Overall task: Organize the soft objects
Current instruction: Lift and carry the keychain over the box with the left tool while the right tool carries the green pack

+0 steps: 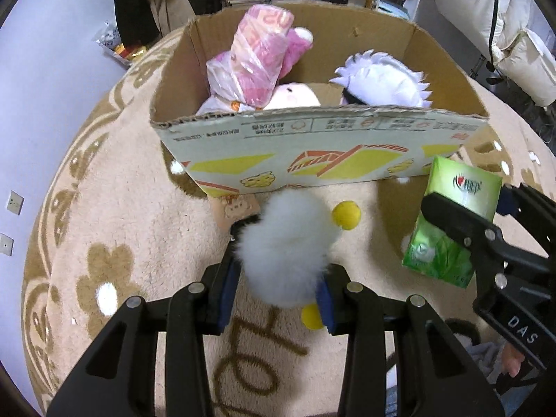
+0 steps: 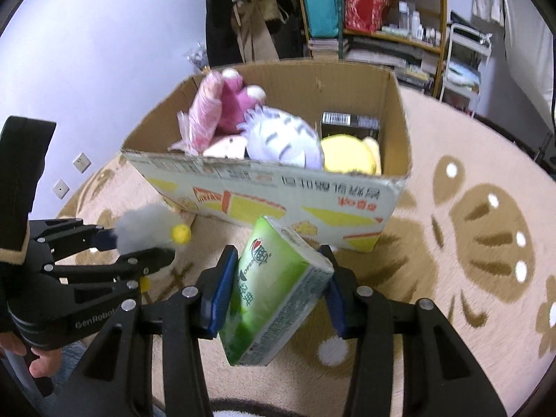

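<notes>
My left gripper (image 1: 278,271) is shut on a fluffy white plush with yellow balls (image 1: 288,250), held above the rug just before the cardboard box (image 1: 312,139). It also shows in the right wrist view (image 2: 149,232). My right gripper (image 2: 278,292) is shut on a green tissue pack (image 2: 271,292), tilted, in front of the box (image 2: 264,201); the pack also shows in the left wrist view (image 1: 451,215). Inside the box lie a pink plush in plastic wrap (image 1: 257,59), a white spiky-haired plush (image 1: 378,80) and a yellow plush (image 2: 347,154).
The box stands on a beige flower-patterned rug (image 1: 121,208). A dark small box (image 2: 349,123) sits in the cardboard box's far corner. Shelves (image 2: 375,10), bags and a white cart (image 2: 465,59) stand behind. A lilac wall (image 2: 104,52) is at left.
</notes>
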`<state>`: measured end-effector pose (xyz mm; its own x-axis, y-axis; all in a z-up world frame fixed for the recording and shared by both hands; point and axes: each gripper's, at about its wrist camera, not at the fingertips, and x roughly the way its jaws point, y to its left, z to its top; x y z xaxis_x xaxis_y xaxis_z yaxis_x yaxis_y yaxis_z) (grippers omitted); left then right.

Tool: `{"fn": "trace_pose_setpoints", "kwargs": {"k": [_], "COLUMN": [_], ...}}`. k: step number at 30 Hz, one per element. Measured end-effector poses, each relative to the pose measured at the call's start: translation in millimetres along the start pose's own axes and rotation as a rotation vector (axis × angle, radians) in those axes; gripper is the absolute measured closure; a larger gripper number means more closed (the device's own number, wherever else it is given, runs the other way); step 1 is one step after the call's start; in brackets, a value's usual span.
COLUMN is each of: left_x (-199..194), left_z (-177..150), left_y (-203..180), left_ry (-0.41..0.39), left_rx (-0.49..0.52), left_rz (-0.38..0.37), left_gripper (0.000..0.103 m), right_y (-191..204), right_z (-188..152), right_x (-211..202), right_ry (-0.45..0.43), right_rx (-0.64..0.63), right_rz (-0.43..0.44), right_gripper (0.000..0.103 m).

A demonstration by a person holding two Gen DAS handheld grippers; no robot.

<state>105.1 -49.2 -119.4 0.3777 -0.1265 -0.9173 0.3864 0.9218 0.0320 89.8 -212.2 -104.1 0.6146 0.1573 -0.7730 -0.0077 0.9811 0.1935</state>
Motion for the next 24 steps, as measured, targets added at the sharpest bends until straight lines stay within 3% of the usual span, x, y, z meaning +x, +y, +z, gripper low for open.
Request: {"fn": "trace_pose_setpoints", "kwargs": {"k": [8,14,24], "left_x": [-30.8,-48.7,-87.9], "left_z": [13.0,10.1,11.0], "left_y": [-12.4,-6.5,-3.3], "left_ry": [-0.080,-0.154,-0.348], "left_rx": [-0.021,-0.046,-0.065], "left_rz": [0.026,0.069,0.135], "left_gripper": [0.065,0.065,0.065], "right_y": [11.2,16.0,12.2], "right_z": [2.5,3.5,13.3], "right_x": [-32.6,-44.1,-75.0], "right_ry": [-0.117,-0.155,-0.282], "right_rx": [-0.052,-0.069,-0.063], "right_rz": [0.000,-0.018,-0.021], "right_gripper": [0.054,0.055,0.055]}}
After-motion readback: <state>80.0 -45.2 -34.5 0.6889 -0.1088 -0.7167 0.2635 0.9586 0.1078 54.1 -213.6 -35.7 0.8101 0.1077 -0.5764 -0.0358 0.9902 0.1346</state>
